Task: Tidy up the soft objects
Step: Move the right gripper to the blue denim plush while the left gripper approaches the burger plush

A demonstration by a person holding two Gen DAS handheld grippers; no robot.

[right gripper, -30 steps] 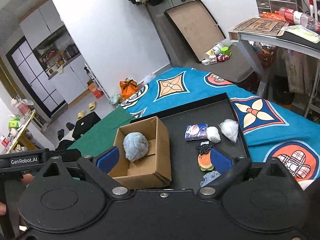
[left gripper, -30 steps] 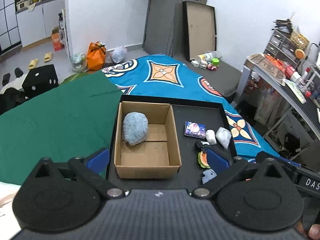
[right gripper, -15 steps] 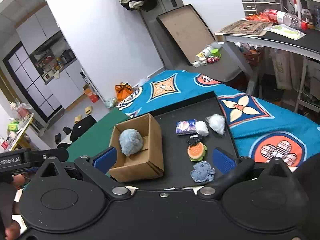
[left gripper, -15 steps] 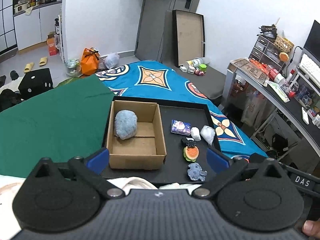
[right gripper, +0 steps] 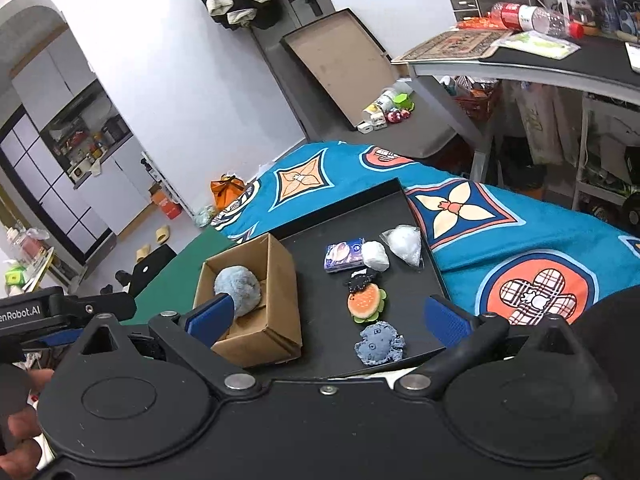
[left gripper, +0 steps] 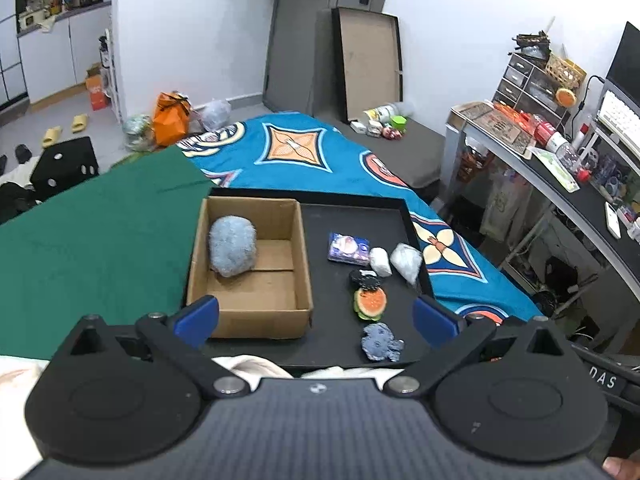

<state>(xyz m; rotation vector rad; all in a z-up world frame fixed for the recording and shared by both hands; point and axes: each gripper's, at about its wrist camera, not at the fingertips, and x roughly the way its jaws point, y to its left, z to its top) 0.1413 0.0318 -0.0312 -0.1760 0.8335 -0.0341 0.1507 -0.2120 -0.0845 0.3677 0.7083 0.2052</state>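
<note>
A cardboard box [left gripper: 250,272] [right gripper: 256,300] stands on the left of a black tray [left gripper: 352,216] [right gripper: 404,344] and holds a fluffy blue ball [left gripper: 233,246] [right gripper: 238,288]. Right of the box lie a small purple packet [left gripper: 347,247] [right gripper: 343,257], two white bagged lumps [left gripper: 406,257] [right gripper: 404,245], a black soft piece [left gripper: 363,278], a burger-shaped plush [left gripper: 370,302] [right gripper: 366,303] and a blue plush [left gripper: 379,342] [right gripper: 378,343]. My left gripper [left gripper: 316,318] and right gripper [right gripper: 326,318] hang open and empty, above the tray's near edge.
The tray rests on a bed with a blue patterned cover [left gripper: 296,152] and a green cloth [left gripper: 88,236]. A desk [left gripper: 560,176] crowded with items runs along the right. A hand [right gripper: 20,432] holds the other gripper at the left edge.
Both grippers have pulled back and risen from the tray, so the box and plush items look smaller and farther. The blue plush has come fully into view.
</note>
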